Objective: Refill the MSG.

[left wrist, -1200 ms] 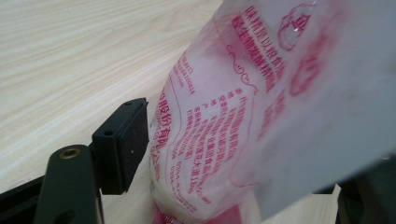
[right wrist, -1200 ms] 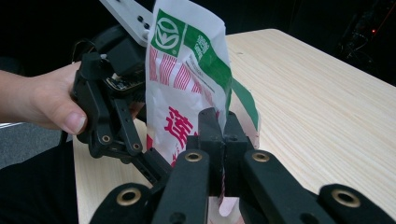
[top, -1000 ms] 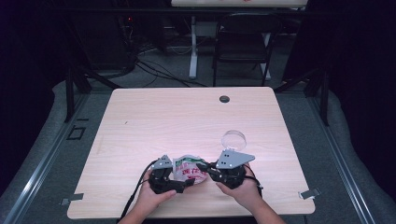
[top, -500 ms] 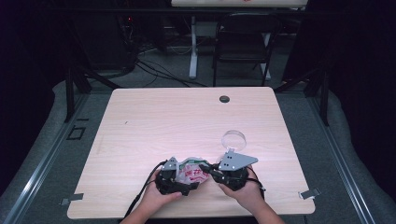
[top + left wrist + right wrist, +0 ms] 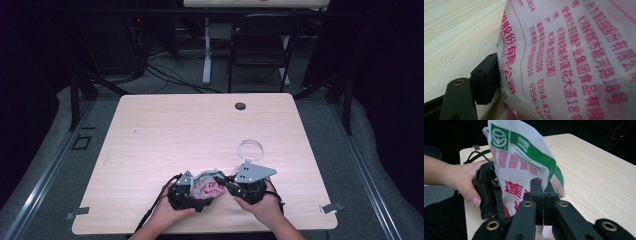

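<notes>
At the lower middle of the high view, on the pale wood-grain table (image 5: 150, 135), I see my left gripper (image 5: 186, 192) hard against the left side of a crinkly, glossy plastic bag (image 5: 206, 183) printed in red; in its own view one black jaw touches the bag, the other is hidden behind it, so I cannot tell its state. To the right, my right gripper (image 5: 543, 192) has its jaws pressed together, pinching the bag's thin edge. A clear round lid (image 5: 250, 149) sits just above, faint and hard to make out.
</notes>
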{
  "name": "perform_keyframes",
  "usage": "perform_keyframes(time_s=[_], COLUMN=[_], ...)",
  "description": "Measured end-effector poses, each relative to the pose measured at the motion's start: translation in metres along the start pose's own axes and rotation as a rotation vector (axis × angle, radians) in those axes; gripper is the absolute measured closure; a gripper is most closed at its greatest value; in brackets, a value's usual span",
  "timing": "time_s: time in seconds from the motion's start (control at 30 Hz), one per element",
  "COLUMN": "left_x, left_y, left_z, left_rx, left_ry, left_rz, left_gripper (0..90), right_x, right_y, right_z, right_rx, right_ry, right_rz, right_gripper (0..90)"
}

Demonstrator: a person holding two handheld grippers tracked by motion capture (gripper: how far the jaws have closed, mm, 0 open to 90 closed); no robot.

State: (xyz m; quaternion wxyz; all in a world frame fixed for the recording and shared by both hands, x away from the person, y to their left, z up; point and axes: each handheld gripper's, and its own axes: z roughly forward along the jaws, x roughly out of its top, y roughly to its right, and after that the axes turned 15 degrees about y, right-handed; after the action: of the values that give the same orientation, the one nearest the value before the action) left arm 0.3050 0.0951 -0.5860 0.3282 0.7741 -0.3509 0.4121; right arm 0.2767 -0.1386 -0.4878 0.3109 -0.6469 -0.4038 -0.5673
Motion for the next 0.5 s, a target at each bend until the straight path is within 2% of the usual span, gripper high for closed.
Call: perform_keyframes(time_s=[0.17,0.5], left_x=[-0.0021,-0.0023], left_y=[0.0011,0.0023], left_z=[0.0005,0.0003], left_rx=[0.009,0.020], left_ry=[0.010,0.010], left_rz=[0.044,0.058], left_gripper=[26.6,34.1], right_x=[-0.0001,0.0005], right_y=[-0.0004,-0.0012], right_z=[0.0006,0.0006], right_rx=[0.004,0.002], right_ry=[0.002,0.000], right_rz=[0.002,-0.003], right_gripper=[90.0,90.0])
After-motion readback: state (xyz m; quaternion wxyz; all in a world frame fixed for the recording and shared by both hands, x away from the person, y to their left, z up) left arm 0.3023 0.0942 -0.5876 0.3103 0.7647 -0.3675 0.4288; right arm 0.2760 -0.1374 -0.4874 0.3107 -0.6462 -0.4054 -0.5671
